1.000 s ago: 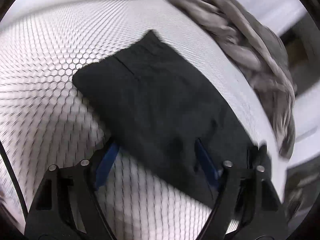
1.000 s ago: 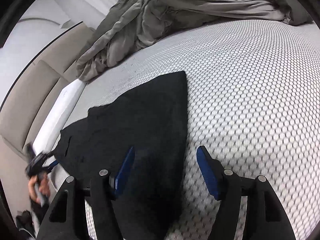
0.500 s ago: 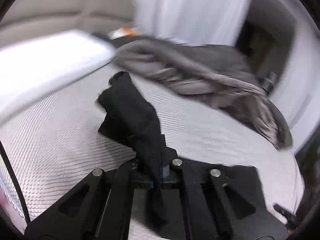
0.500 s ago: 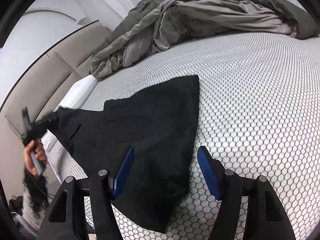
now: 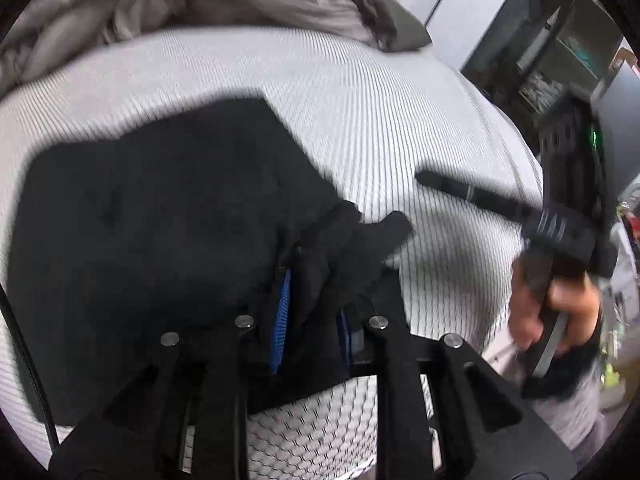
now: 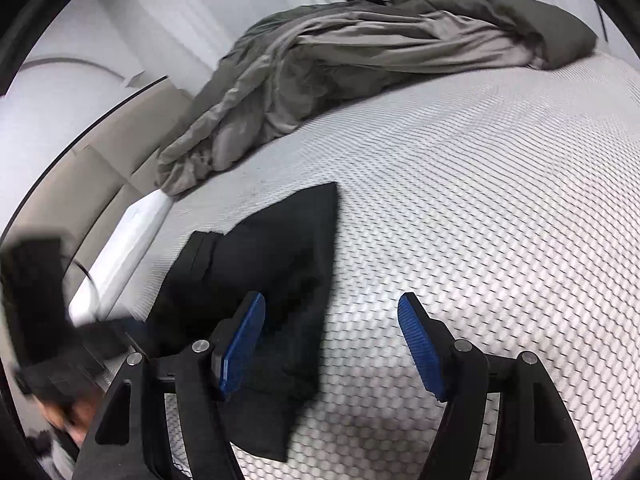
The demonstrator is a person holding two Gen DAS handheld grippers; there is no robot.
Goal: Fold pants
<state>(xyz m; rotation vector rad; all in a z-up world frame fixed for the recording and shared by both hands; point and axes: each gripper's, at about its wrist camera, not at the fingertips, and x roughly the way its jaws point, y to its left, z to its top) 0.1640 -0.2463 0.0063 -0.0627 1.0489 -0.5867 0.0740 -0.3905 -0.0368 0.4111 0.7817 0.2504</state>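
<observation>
Black pants (image 5: pixel 160 220) lie partly folded on the white honeycomb-patterned mattress (image 5: pixel 360 100). My left gripper (image 5: pixel 312 316) is shut on a bunched edge of the pants, cloth pinched between its blue pads. In the right wrist view the pants (image 6: pixel 264 264) lie folded over at lower left, and my right gripper (image 6: pixel 332 344) is open and empty, its left pad above the pants' near edge. The right gripper also shows in the left wrist view (image 5: pixel 560 232), held in a hand at the right.
A crumpled grey duvet (image 6: pixel 360 60) lies across the far side of the mattress. A beige headboard (image 6: pixel 80 184) and white pillow (image 6: pixel 124 248) are at the left. Dark shelving (image 5: pixel 560 40) stands beyond the bed's right edge.
My left gripper closed on the pants' edge and carried it over toward the right gripper's side, folding the cloth over. My right gripper stayed open and barely moved.
</observation>
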